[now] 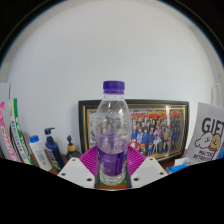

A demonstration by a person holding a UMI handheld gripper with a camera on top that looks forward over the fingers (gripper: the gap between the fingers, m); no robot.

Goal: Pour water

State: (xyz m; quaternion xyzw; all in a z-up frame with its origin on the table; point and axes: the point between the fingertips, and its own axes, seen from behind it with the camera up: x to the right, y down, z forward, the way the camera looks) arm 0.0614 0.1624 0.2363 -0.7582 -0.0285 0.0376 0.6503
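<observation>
Here we are, my claw (113, 172) out front, and a clear plastic bottle (113, 132) stands right between its two fingers (78, 172), upright, purple cap (114, 87) on top. The purple pads (91, 158) flank the bottle's lower half on both sides, and they look to be right against it, so I'd call the claw clamped on the bottle, though the contact itself is hard to make out at the bottle's base. The bottle looks mostly clear through the upper body, with a purple tint low down where the pads show through; I can't tell the water level. Beyond the bottle, leaning at the white wall (110, 50), there's a framed group photo (155, 128) with a dark, gilded frame, partly hidden behind the bottle. Off to the left of it, a cluster of toiletries: a white pump dispenser (51, 143) with a dark top, a small dark bottle (70, 146) beside it, and a few tall upright tubes or packets (14, 132) in pink, white and green at the far left. To the right of the frame, a white card (207, 136) with big dark letters, "GIF" readable, and a little cartoon figure below them. The worktop surface itself is hidden behind my fingers, so edges are beyond me.
</observation>
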